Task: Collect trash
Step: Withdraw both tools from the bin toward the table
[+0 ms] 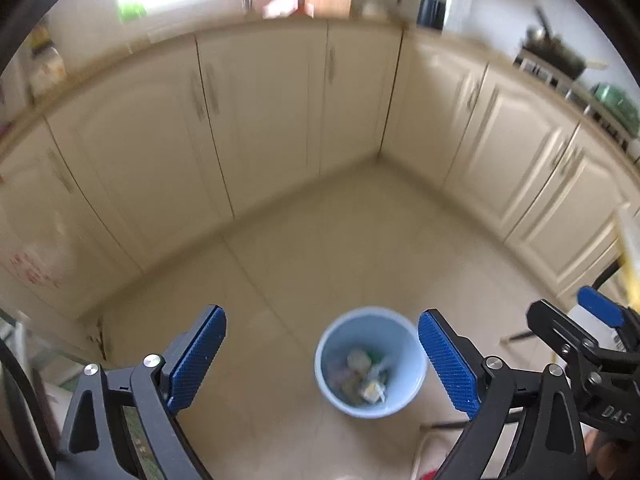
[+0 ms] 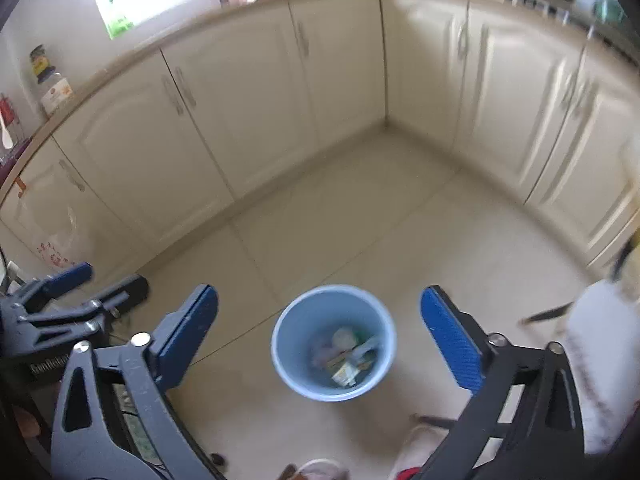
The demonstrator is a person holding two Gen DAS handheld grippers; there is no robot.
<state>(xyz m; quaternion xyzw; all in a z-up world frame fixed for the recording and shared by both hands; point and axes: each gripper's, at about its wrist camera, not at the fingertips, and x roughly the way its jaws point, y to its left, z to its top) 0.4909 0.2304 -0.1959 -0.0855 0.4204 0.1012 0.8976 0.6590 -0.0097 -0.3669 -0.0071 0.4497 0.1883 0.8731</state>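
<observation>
Both grippers are up high over the kitchen floor, looking down at the blue bin [image 1: 370, 362], which stands alone on the tiles [image 1: 304, 248] well clear of the cabinets [image 1: 256, 120]. That position makes sense: open floor on all sides, so it can be reached from above.

Left gripper [image 1: 322, 360]: jaws spread wide, nothing between the blue pads [image 1: 448, 364]. Right gripper [image 2: 320, 340]: same, wide apart and empty. From each wrist view the bin sits in the gap between the fingers, but far below, no contact.

Bin already holds trash [image 1: 362, 376]: crumpled wrappers, a small carton or packet, pale wads. Too blurred to name each piece.

No loose trash visible on the floor patch in view. Judgement: collection looks mostly done, or the next piece lies outside these frames. Both views are smeared, so the rigs are probably in motion.

The right gripper shows at the right edge of the left wrist view, side by side with the left one, close. Risk if they drop together toward the bin: the fingers could knock each other or the rim, and a light plastic bin would likely tip.

Counter clutter [image 2: 52, 80] is up top, out of reach from here.
</observation>
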